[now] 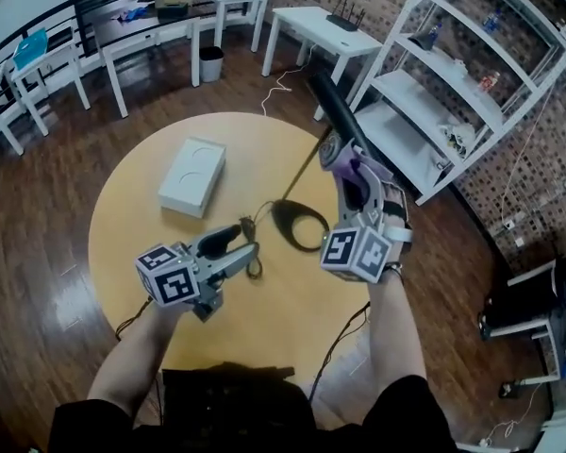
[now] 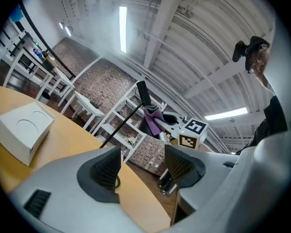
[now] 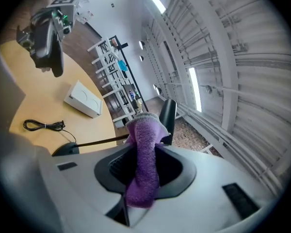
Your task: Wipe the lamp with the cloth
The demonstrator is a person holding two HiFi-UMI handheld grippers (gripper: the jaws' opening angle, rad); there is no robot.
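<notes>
- Lamp (image 1: 338, 116): black, with a ring base on the round wooden desk (image 1: 123, 234), a thin stem and a bar-shaped head; the ring shape is readable only in the head view.
- Cloth (image 3: 144, 135): purple and fuzzy, clamped in the right gripper's (image 3: 145, 166) jaws, just beside the lamp head. The clamp is shown only in the right gripper view.
- Left gripper (image 2: 143, 164): ribbed dark jaws held apart, nothing between them.
- White flat box (image 1: 191, 176): lies on the desk.
</notes>
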